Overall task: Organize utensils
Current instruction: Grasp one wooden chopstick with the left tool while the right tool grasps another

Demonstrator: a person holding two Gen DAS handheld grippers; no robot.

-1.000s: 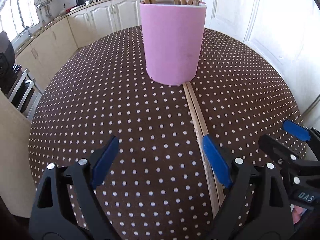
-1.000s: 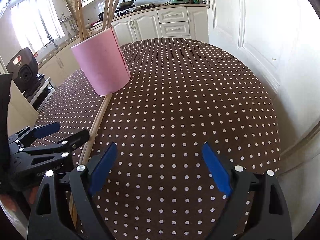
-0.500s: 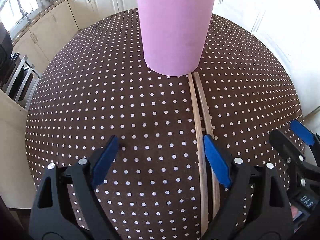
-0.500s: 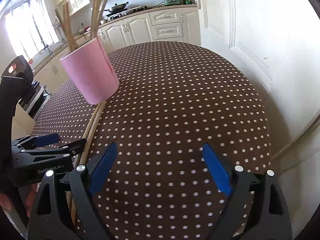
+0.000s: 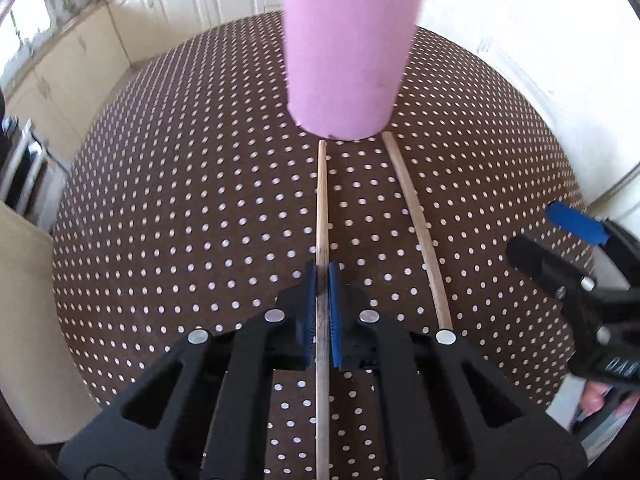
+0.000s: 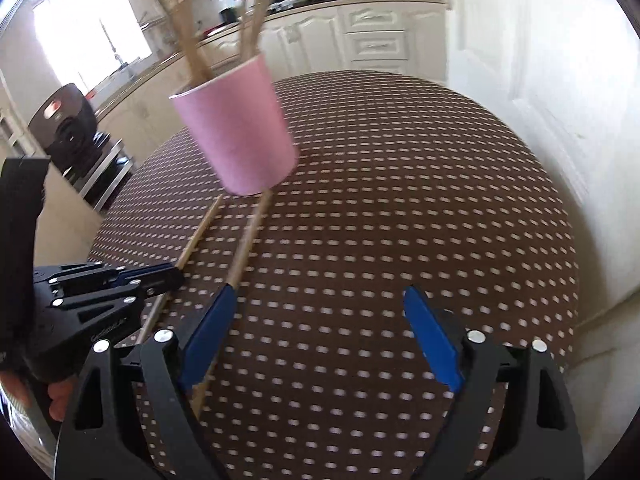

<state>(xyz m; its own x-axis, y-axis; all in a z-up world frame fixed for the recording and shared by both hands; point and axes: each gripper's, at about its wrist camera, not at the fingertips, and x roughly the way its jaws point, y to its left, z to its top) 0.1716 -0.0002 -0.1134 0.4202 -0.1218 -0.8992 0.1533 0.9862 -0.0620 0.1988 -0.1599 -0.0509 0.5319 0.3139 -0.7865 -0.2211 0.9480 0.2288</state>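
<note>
Left gripper [image 5: 322,276] jaws are clamped on one chopstick [image 5: 322,208], seen at 6 o'clock below the pink cup [image 5: 348,56] on the dotted worktop [image 5: 180,200]. A second chopstick [image 5: 416,220] is left lying at 5 o'clock of the cup. Right gripper [image 6: 320,320] jaws are held wide apart, nothing gripped; more sticks [image 6: 192,44] are seen standing in the cup.

We see cream panelled kitchen cabinets [image 6: 372,36] along the far wall. A bright window [image 6: 92,36] glows left; a white panelled wall [image 6: 560,80] stands right.
</note>
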